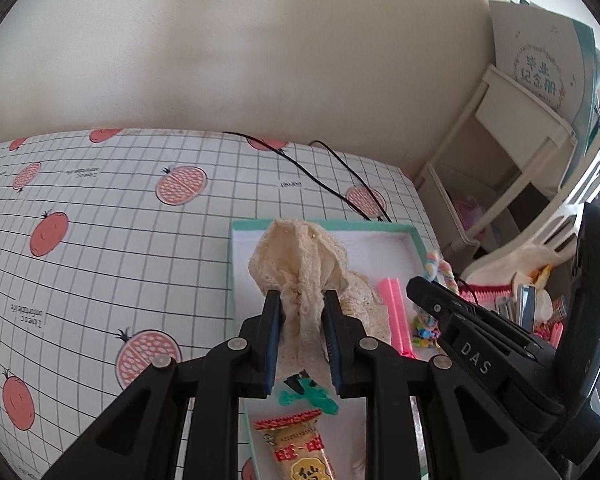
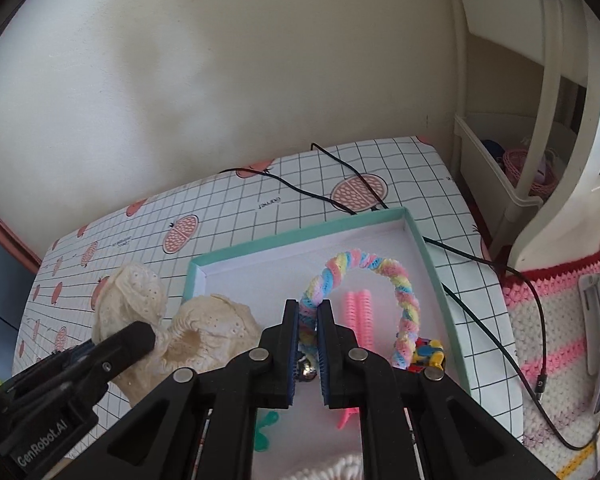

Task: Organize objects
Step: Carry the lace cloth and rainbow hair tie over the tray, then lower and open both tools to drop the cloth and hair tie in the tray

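My left gripper (image 1: 300,298) is shut on a cream lace scrunchie (image 1: 300,264) and holds it up over the teal-rimmed white box (image 1: 418,240). From the right wrist view the scrunchie (image 2: 140,300) hangs at the box's left edge with the left gripper (image 2: 146,336) on it. My right gripper (image 2: 308,308) is shut on a pastel twisted headband (image 2: 360,262) that arches above the box floor (image 2: 260,268). The right gripper also shows in the left wrist view (image 1: 420,286).
In the box lie pink clips (image 2: 358,312), a small toy car (image 2: 430,354), a green clip (image 1: 312,398) and a snack packet (image 1: 296,446). Black cables (image 2: 480,260) cross the pomegranate tablecloth (image 1: 100,240). A cream shelf (image 1: 500,152) and a crocheted mat (image 2: 556,336) stand to the right.
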### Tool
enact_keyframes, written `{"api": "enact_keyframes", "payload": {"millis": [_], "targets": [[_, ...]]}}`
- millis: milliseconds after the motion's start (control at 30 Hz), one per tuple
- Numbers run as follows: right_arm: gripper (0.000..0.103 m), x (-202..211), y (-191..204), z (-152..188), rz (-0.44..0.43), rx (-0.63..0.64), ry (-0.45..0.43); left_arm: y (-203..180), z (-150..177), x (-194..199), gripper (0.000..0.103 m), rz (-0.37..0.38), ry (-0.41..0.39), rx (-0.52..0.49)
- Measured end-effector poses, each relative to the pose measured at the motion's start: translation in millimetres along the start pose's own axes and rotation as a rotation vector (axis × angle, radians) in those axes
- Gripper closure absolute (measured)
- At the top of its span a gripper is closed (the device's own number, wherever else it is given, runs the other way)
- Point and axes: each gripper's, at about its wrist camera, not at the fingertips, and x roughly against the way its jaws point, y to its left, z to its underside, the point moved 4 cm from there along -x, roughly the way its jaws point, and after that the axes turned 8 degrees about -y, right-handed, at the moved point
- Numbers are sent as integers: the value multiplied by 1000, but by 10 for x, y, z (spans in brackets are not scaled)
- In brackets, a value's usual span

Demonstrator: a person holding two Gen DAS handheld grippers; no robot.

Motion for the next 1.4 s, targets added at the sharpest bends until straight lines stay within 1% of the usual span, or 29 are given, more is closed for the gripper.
{"api": "enact_keyframes", "payload": {"millis": [233, 500, 633, 700, 800, 867, 900, 933, 967, 1300, 1400], "targets": [[94, -114, -35, 87, 12, 2, 40, -108, 141, -111, 81, 10, 56, -35], [94, -218, -71, 183, 29, 7, 85, -160, 228, -217, 80, 9, 94, -62], [91, -253, -93, 217, 47, 11, 102, -165, 260, -236, 78, 20, 111, -57], [91, -258, -105, 228, 53, 16, 107, -173, 263, -234, 75, 19, 113, -64], [90, -258, -128, 240, 65, 19, 112, -181, 274, -227, 66, 14, 119, -71], [87, -248, -152, 241, 60, 7, 112, -168, 274, -214, 61, 9, 118, -69], [82, -239, -162, 240, 59, 2, 112, -159, 274, -208, 57, 7, 118, -67], [78, -231, -168, 240, 60, 0, 112, -150, 273, -200, 55, 4, 117, -65], [78, -222, -172, 241, 61, 0, 113, -146, 268, -195, 54, 3, 116, -64], [78, -87, -153, 188, 59, 2, 87, -73, 219, -60, 54, -11, 90, -60], [78, -87, -150, 184, 59, 2, 85, -29, 196, -50, 54, -15, 79, -44]]}}
